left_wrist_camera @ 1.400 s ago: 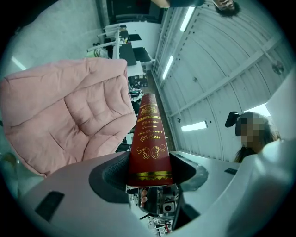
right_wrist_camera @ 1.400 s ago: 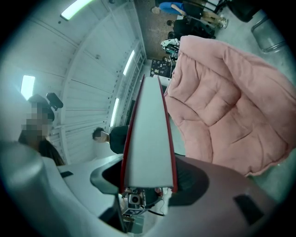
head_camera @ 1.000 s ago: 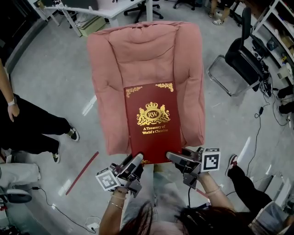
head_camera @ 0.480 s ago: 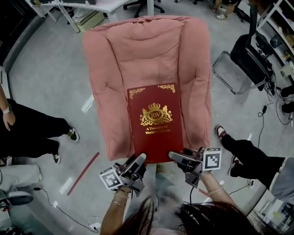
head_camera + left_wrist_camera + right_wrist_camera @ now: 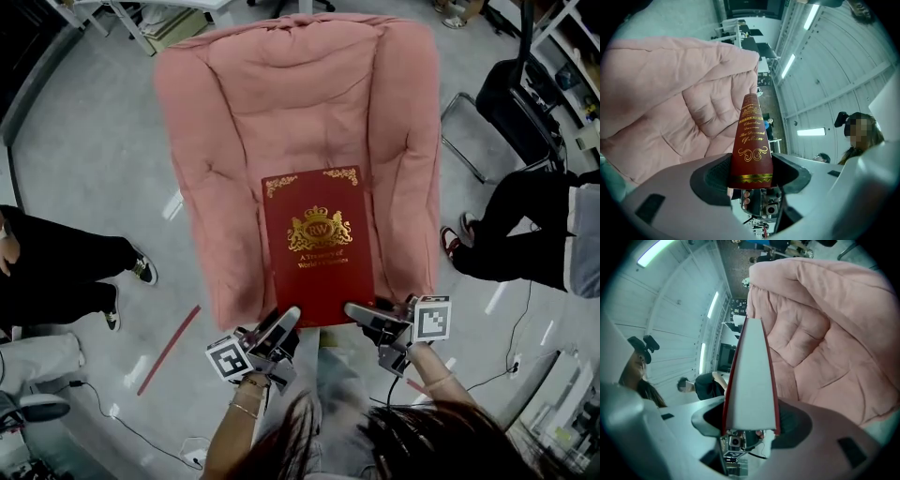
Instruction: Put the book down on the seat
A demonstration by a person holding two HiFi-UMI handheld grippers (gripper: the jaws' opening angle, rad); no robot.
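Closest to us, the left gripper (image 5: 285,320) and the right gripper (image 5: 360,317) hold the book (image 5: 319,246) by its near edge, one at each corner. On the left, the fingers (image 5: 711,176) pinch the spine (image 5: 751,140) end, its gilt lettering running away from us. On the right, the fingers (image 5: 799,420) clamp across the white page block (image 5: 752,385) between the red covers. Neither pair stands free of the book.

The book lies flat, cover up, out over the pink seat (image 5: 234,267) of the armchair. Its near edge is about level with the seat's front lip. We cannot tell whether its underside touches the cushion or hangs just above it.

We judge the main risk to be the grip itself. All the weight reaches away from the two corners we hold, so the far end could sag or the book could slide out of the fingers. The right side worries us more, since pages give under pressure and that hold may loosen. If one gripper lets go before the other, the book would likely swing round the remaining corner. Letting go this close to the front lip could also let it tip off towards the floor (image 5: 112,159), and the padded, quilted seat may not bear it evenly.

Farther off, the backrest (image 5: 291,103) rises behind the book, well apart from it. One bystander (image 5: 66,267) stands on the left and another bystander (image 5: 525,234) on the right, both clear of the chair.
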